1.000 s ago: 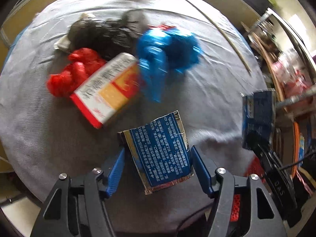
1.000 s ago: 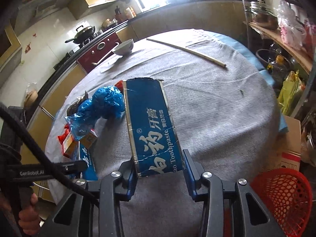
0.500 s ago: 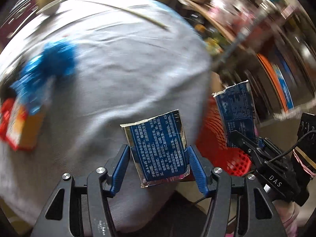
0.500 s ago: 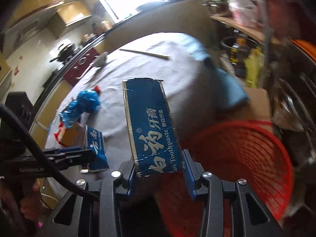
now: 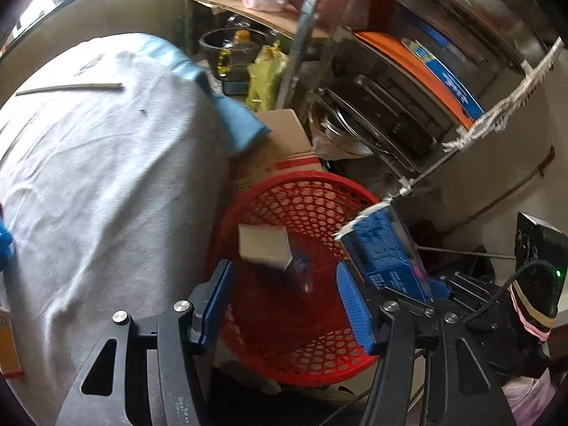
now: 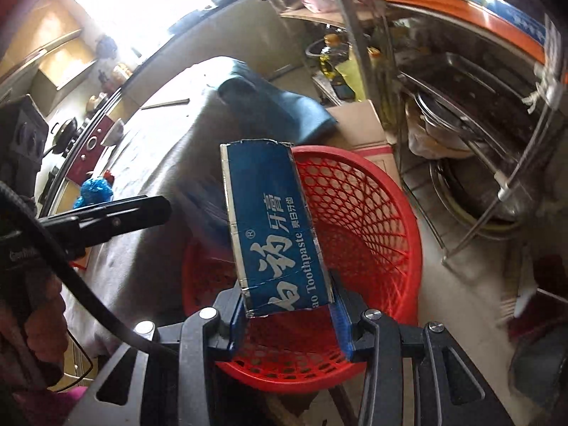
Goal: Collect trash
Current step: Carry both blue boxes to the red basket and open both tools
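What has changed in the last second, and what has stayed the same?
Both grippers swung from over the table to over the red basket. The left gripper has let go of its box, which now lies loose over the basket, clear of the pads. The right gripper still holds the blue toothpaste box, though its jaws are starting to open. The stick stays on the table.

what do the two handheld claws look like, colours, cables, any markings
Both match: black skeletal frames with cut-out windows and silver round bolts. The left claw has ribbed blue pads on its fingers, as does the right claw. In the right wrist view, a thick black cable curves off the left unit, whose body carries partly hidden white lettering. The other unit shows a small green light.
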`<state>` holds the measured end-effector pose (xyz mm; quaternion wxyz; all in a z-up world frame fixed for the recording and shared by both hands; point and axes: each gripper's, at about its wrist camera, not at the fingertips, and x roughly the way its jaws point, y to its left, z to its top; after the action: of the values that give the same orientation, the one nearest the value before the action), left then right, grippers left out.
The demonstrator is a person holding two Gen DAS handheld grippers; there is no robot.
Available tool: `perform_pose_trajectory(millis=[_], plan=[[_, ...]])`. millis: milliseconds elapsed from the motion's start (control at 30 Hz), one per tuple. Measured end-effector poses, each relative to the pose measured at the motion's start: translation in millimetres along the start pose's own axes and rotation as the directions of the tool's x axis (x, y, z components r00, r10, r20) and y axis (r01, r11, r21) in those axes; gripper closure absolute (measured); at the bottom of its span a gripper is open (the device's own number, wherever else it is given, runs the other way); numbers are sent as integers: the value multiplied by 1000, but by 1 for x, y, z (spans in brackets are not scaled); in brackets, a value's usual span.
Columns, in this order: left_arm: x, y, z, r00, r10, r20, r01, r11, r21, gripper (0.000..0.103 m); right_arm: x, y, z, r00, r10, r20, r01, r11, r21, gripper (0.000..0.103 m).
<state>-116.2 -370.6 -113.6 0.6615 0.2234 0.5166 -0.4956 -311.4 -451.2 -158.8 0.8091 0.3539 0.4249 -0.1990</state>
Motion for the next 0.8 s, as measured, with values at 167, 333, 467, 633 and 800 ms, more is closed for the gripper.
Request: perform_pose_trajectory(millis=[167, 333, 467, 633, 800], plan=[[-5, -9, -3, 1000, 4, 3, -4, 1000, 19, 41, 2, -11, 4, 1000, -5, -11, 6, 999, 46, 50], [-33, 7, -18, 996, 67, 52, -68, 998, 7, 38, 2, -8, 12, 1000, -2, 10, 2, 999, 48, 49], [-57, 27, -39, 981, 169, 94, -168, 986, -14, 36, 6, 6, 20, 1000, 16, 23, -17, 1000, 25, 49], [-101, 71, -76, 929, 331, 164, -313, 942, -123, 32, 19, 41, 32, 998, 62, 13, -62, 998, -22, 49], [-147, 132, -122, 857, 478, 192, -412, 860, -302, 29, 31, 95, 41, 992, 122, 1, -122, 987, -102, 49]])
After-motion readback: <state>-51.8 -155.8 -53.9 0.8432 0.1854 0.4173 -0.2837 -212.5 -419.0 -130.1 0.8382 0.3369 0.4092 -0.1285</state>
